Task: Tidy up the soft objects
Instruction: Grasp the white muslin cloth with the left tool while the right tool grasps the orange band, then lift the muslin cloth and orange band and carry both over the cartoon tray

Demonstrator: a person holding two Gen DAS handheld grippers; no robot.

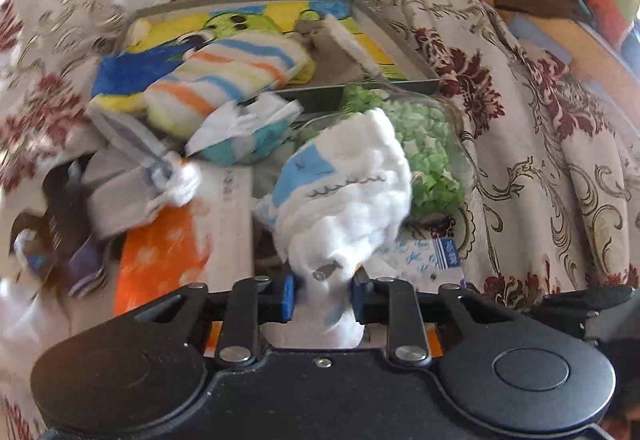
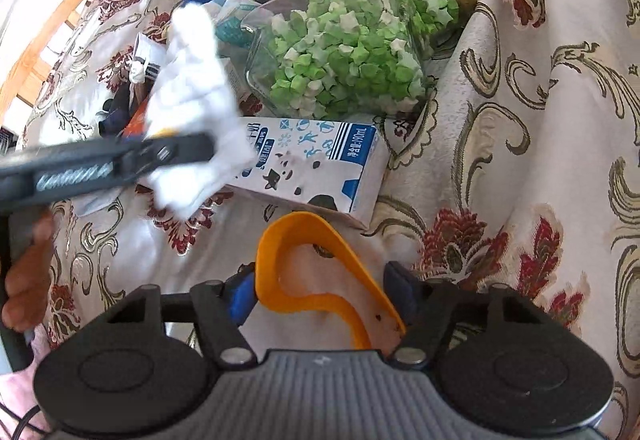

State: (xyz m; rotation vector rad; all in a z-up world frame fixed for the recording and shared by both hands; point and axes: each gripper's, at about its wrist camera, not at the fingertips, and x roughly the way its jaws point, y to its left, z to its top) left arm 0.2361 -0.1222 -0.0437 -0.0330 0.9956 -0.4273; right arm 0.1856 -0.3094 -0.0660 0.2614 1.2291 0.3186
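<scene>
The left tongs point(image 1: 324, 298) are pinching a white sock point(image 1: 344, 195) by its lower end, lifting it clear of the pile for sorting; the grey tray point(image 1: 404, 51) of folded cloths is lying beyond them. The right tongs point(image 2: 320, 298) are half-closed around an orange-edged soft piece point(image 2: 320, 264), steadying it.

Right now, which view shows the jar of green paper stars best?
The right wrist view: the jar of green paper stars lies near the centre, its glass outline and neck visible. In the left wrist view the jar is partly hidden behind the white sock held in the left gripper.
</scene>
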